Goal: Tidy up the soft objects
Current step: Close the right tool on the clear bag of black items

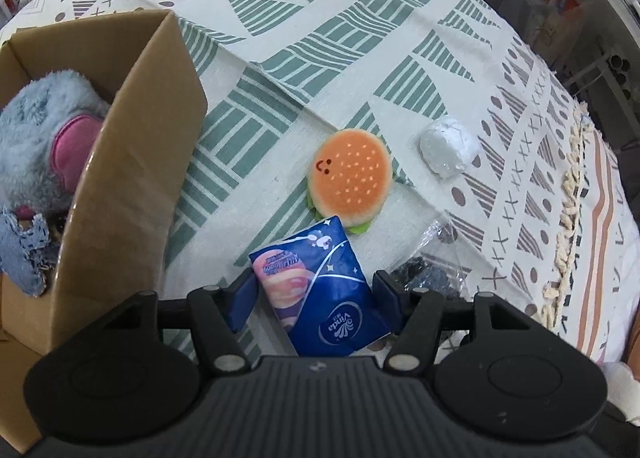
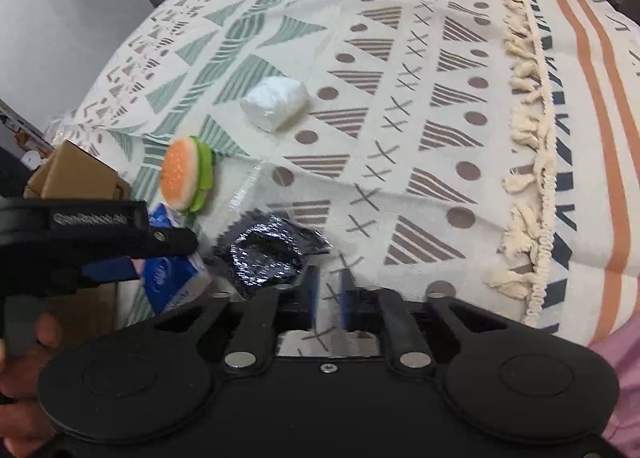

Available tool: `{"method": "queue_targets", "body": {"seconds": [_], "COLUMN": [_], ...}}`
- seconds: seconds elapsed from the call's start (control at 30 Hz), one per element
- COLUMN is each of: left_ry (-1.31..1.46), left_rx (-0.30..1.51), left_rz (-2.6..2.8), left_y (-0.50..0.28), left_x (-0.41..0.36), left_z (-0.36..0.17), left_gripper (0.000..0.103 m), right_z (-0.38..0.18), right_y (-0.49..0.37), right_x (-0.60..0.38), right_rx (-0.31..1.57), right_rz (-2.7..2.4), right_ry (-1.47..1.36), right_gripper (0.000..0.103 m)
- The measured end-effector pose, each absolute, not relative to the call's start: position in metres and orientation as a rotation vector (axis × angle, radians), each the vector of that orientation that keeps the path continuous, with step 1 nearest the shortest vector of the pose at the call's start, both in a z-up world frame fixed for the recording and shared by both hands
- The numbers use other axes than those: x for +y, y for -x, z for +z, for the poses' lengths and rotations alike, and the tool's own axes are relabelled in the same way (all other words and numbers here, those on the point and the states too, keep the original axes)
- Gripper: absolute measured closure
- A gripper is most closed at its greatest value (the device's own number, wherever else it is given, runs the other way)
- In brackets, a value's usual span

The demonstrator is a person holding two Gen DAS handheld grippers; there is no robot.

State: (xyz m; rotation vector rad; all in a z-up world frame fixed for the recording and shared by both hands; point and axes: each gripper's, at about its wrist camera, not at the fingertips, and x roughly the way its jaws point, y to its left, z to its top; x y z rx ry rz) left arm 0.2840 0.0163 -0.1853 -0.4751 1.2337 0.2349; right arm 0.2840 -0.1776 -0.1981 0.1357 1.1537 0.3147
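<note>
Closest to your left hand-held gripper [image 1: 316, 292] is the blue tissue pack [image 1: 320, 290], sitting between the two blue pads, which look pressed against its sides; I judge it clamped, though whether the pack is lifted clear of the cloth I cannot tell. To your left stands the cardboard box [image 1: 124, 161], open at the top, with a grey plush toy [image 1: 44, 129] and a scrap of denim [image 1: 24, 254] already inside, so the sensible step is to carry the pack over the near wall and let go above the plush. Lift before you swing, because the box wall stands high beside the pack and a low sweep would likely push the box along the patterned tablecloth [image 1: 360, 37]. Keep the squeeze gentle: the pack is soft and will buckle and could slip out at an angle. Just beyond the pack lies the burger plush [image 1: 350, 175], touching or almost touching its far corner, so draw straight up rather than forward. Your right hand-held gripper [image 2: 330, 288] hangs empty over the cloth with its pads narrowly apart, next to the dark bundle in clear wrap [image 2: 268, 250]; hold it there, clear of the left arm's path. Farther out sits the white wrapped wad [image 1: 448, 147], well apart from everything else.
</note>
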Motion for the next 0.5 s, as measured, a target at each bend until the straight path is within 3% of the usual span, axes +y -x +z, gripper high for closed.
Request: {"method": "queue_targets", "body": {"seconds": [0.03, 0.07, 0.3, 0.43, 0.5], "left_ry": [0.47, 0.465, 0.468, 0.455, 0.454], "left_rx": [1.237, 1.243, 1.294, 1.302, 1.302], "left_rz": [0.237, 0.242, 0.25, 0.253, 0.256], "left_y": [-0.285, -0.286, -0.288, -0.29, -0.29], "left_x": [0.017, 0.017, 0.021, 0.018, 0.017], "left_z": [-0.187, -0.188, -0.201, -0.204, -0.206], "left_gripper": [0.041, 0.041, 0.039, 0.038, 0.038], "right_z": [-0.197, -0.194, -0.2, -0.2, -0.2], "right_y": [-0.284, -0.284, -0.287, -0.283, -0.279], "right_x": [-0.177, -0.175, -0.153, -0.139, -0.133], "right_rx": [1.144, 1.129, 1.125, 1.102, 1.083], "right_rz": [0.325, 0.339, 0.419, 0.459, 0.473], "right_ry": [-0.141, -0.134, -0.032, 0.058, 0.114], "right_gripper": [0.048, 0.041, 0.034, 0.019, 0.017]}}
